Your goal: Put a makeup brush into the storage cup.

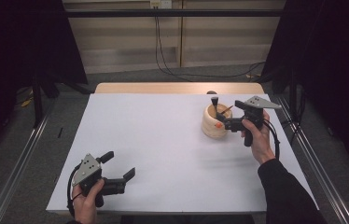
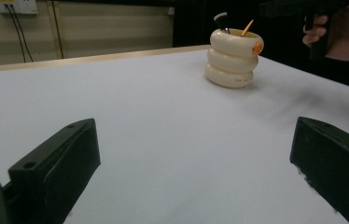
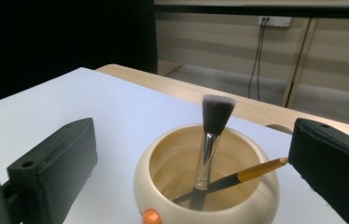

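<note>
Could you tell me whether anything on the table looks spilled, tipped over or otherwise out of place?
Nothing stands out. The cream holder stands upright on the white table, with the makeup brush and the slanted pencil inside it. The right gripper is open beside it.

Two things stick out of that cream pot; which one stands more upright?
The makeup brush with dark bristles stands nearly upright in the pot; the orange-tipped pencil leans on the rim.

Dim, even overhead light; dark surroundings, soft shadows, slightly soft focus throughout.
</note>
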Available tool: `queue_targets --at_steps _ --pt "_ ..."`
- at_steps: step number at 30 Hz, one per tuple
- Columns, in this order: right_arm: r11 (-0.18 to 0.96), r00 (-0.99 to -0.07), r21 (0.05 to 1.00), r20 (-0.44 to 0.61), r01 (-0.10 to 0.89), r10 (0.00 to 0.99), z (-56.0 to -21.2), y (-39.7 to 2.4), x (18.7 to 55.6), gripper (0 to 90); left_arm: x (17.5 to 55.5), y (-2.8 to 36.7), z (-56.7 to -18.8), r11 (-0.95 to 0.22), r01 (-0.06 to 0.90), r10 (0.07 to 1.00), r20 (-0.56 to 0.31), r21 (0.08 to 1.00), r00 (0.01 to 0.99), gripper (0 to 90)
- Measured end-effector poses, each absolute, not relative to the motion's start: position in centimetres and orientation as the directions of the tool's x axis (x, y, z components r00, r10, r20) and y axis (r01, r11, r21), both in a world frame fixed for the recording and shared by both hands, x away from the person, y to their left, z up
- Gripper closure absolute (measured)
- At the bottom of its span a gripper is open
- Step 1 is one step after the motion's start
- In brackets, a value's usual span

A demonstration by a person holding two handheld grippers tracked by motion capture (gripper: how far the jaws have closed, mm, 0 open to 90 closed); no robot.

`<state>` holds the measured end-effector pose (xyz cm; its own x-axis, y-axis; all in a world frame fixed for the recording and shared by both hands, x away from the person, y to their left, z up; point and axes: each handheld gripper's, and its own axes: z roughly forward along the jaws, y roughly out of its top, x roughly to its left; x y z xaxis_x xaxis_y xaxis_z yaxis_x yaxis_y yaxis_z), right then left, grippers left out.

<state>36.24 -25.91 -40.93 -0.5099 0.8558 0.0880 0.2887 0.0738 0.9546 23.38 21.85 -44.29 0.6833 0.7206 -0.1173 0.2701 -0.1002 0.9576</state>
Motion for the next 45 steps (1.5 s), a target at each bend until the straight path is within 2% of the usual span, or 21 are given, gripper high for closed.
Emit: queue_targets --at_steps 2,12,20,22,38,41,45 --pt "0.068 -0.506 0.96 0.083 0.273 0.858 -40.9 -25.7 35.8 1.1 23.2 21.7 -44.2 -0.123 0.259 0.724 -0.092 0.958 0.684 1.1" --pt "0.065 -0.49 0.971 0.057 0.228 0.87 -40.4 -25.6 33.0 0.9 23.1 21.8 -44.1 -0.099 0.255 0.722 -0.107 0.962 0.684 1.3" --pt "0.046 -0.504 0.968 0.087 0.245 0.86 -40.6 -25.7 31.0 1.0 22.8 22.0 -44.0 -0.091 0.255 0.736 -0.107 0.963 0.668 0.9" --pt "0.079 -0.516 0.965 0.063 0.249 0.854 -40.8 -25.8 30.3 1.0 22.7 22.1 -44.0 -0.09 0.255 0.742 -0.106 0.963 0.662 0.9" --pt "0.077 -0.5 0.956 0.079 0.284 0.863 -42.5 -27.6 24.2 1.7 22.4 22.4 -43.9 -0.077 0.254 0.746 -0.114 0.964 0.656 1.0" --pt "0.046 -0.482 0.955 0.106 0.293 0.87 -43.2 -28.0 23.1 1.7 22.4 22.5 -43.9 -0.08 0.249 0.745 -0.108 0.965 0.658 1.0" --pt "0.07 -0.486 0.954 0.084 0.29 0.87 -43.5 -28.3 21.9 1.7 22.3 22.5 -43.9 -0.073 0.251 0.745 -0.115 0.965 0.657 1.0"
